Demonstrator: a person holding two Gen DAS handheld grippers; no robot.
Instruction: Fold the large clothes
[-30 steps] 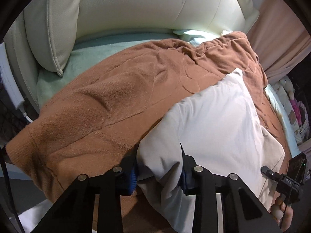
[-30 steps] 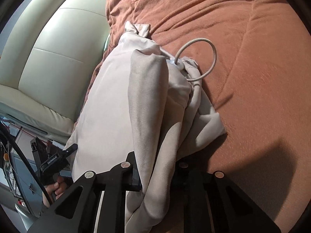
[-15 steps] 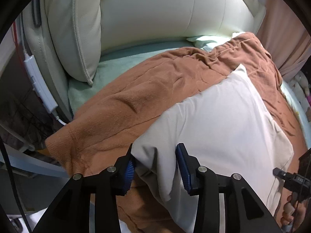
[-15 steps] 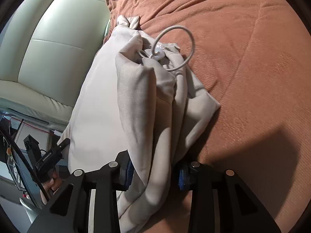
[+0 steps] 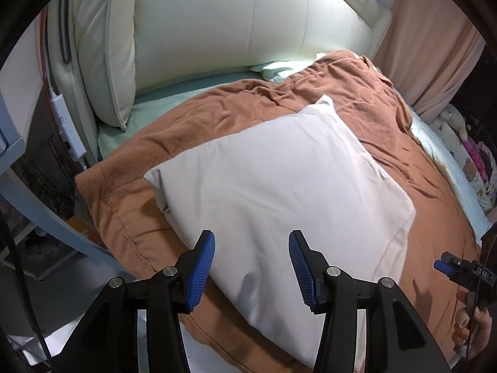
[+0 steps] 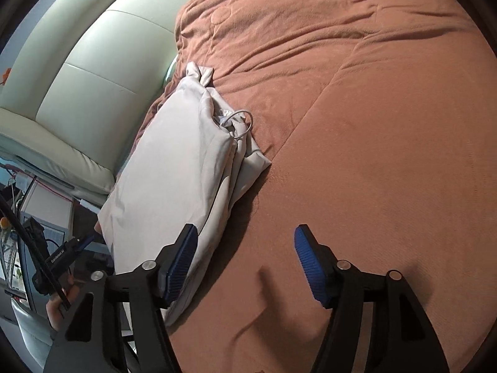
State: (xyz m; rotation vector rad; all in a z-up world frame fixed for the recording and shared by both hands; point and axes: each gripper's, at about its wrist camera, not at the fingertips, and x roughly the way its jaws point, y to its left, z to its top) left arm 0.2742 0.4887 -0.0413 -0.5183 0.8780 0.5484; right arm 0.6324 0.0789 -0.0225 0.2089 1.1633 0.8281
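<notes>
Drawstring loop (image 6: 240, 124) (right wrist only)

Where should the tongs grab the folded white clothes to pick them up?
Probably the near end of the folded garment, coming from the bed's edge. The layers stack into one thick edge there, so the open right tongs could pinch them all together.

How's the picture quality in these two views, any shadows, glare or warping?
Left wrist view: strong fisheye bend, black rim corners, the headboard brightly lit, the folded garment sharp. Right wrist view: same warping; the right hand-held gripper throws a dark shadow on the brown blanket.
</notes>
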